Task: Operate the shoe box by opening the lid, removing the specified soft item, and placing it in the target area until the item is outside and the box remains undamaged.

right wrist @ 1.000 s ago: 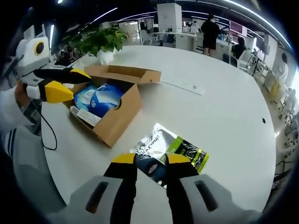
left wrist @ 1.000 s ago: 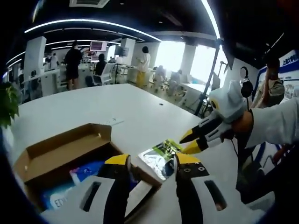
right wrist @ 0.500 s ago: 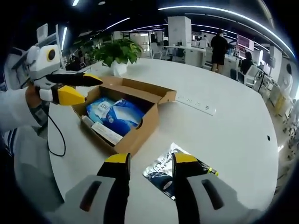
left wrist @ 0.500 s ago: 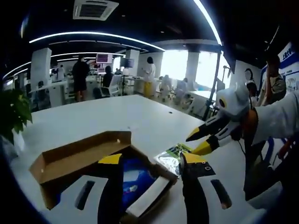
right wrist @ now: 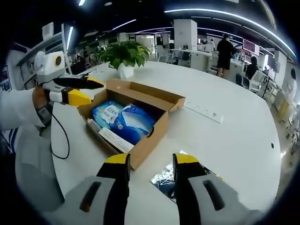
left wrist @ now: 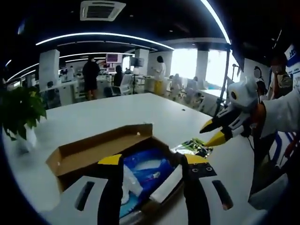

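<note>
The open cardboard shoe box (left wrist: 93, 152) (right wrist: 154, 133) lies on the white table, its lid flap folded back. Blue soft packs (left wrist: 147, 173) (right wrist: 123, 119) and a white strip fill its inside. My left gripper (left wrist: 153, 161) is open, hovering over the box's near end; in the right gripper view it sits at the box's left end (right wrist: 84, 90). A shiny foil packet with green print (left wrist: 192, 146) (right wrist: 166, 180) lies on the table beside the box. My right gripper (right wrist: 152, 161) is open just above that packet, and enters the left gripper view from the right (left wrist: 214, 132).
A potted plant (right wrist: 124, 54) (left wrist: 21, 110) stands past the box. A white power strip (right wrist: 204, 110) lies on the table beyond the lid. Desks, chairs and several people are in the background. A dark cable (right wrist: 58, 140) hangs off the table's edge.
Both views have shifted toward the box. The left gripper now hovers over the box's contents. The right gripper has drawn back, with the foil packet staying flat on the table.
</note>
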The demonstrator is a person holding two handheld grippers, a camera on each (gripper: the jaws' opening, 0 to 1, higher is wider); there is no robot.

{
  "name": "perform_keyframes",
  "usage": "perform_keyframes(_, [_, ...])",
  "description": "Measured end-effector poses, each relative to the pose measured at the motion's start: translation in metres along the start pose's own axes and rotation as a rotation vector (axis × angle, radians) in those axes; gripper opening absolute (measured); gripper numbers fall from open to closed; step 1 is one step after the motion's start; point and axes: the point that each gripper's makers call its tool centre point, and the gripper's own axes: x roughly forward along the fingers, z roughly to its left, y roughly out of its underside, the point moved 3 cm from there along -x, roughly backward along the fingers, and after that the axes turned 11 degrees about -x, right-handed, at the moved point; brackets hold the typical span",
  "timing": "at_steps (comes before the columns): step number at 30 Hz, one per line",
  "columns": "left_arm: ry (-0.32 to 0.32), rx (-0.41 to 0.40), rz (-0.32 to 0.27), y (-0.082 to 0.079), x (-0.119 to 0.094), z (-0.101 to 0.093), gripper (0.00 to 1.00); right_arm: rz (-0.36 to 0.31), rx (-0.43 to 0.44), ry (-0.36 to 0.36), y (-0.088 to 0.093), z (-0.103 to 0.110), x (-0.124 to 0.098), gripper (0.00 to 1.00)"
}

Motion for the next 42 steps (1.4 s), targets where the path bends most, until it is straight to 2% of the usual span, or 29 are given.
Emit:
perform_keyframes(11, [-0.031,-0.055,0.036,0.012,-0.003,0.019,0.46,0.008,-0.033,-0.008,-0.009,0.004,0.009,0.32])
perform_keyframes(18, [-0.053,-0.123,0.064,0.021,0.0,0.028,0.41,0.024,-0.076,-0.011,-0.015,0.002,0.018,0.3])
perform_keyframes(22, [-0.064,-0.141,0.081,0.026,0.001,0.031,0.36,0.032,-0.091,-0.017,-0.018,0.0,0.024,0.29])
perform_keyframes(33, [-0.094,-0.2,0.137,0.046,0.011,0.037,0.33,0.04,-0.154,-0.057,-0.032,0.003,0.049,0.27])
perform_keyframes(42, [-0.099,-0.234,0.183,0.059,0.022,0.038,0.33,0.061,-0.161,-0.073,-0.029,0.002,0.069,0.26])
